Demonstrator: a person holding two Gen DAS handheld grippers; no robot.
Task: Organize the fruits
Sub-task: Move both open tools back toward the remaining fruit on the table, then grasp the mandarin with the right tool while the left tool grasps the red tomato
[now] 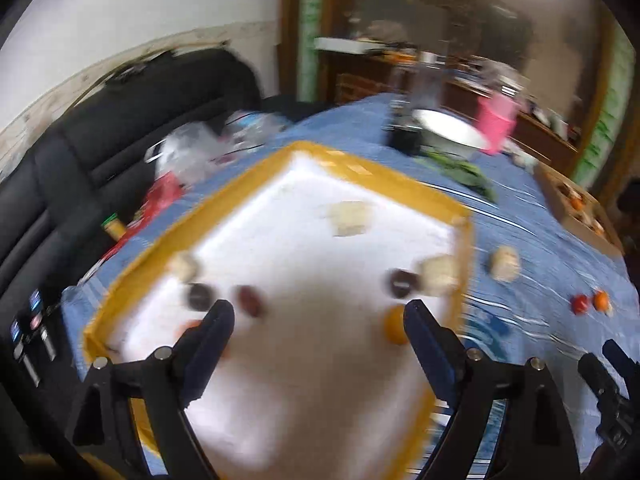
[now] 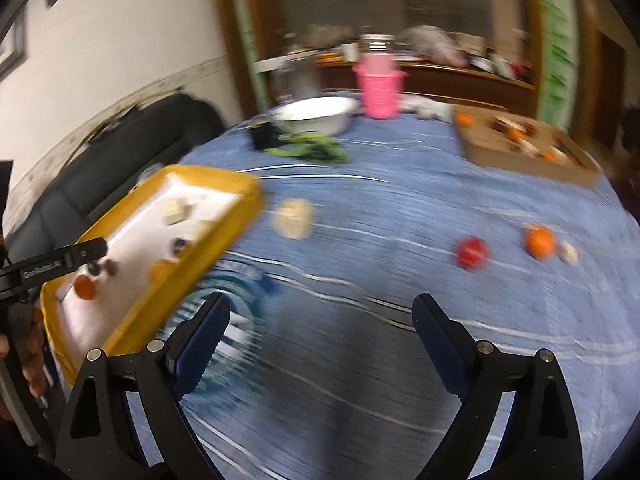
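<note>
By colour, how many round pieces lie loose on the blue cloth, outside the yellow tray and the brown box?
Pale beige round fruit: 1
Red round fruit: 1
Orange round fruit: 1
Small whitish lump beside the orange one, too blurred to name: 1
Total: 4

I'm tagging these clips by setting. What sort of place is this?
Probably a lived-in home dining or living room: a table under a blue cloth, a dark sofa against the wall, and a cluttered wooden sideboard behind.
</note>
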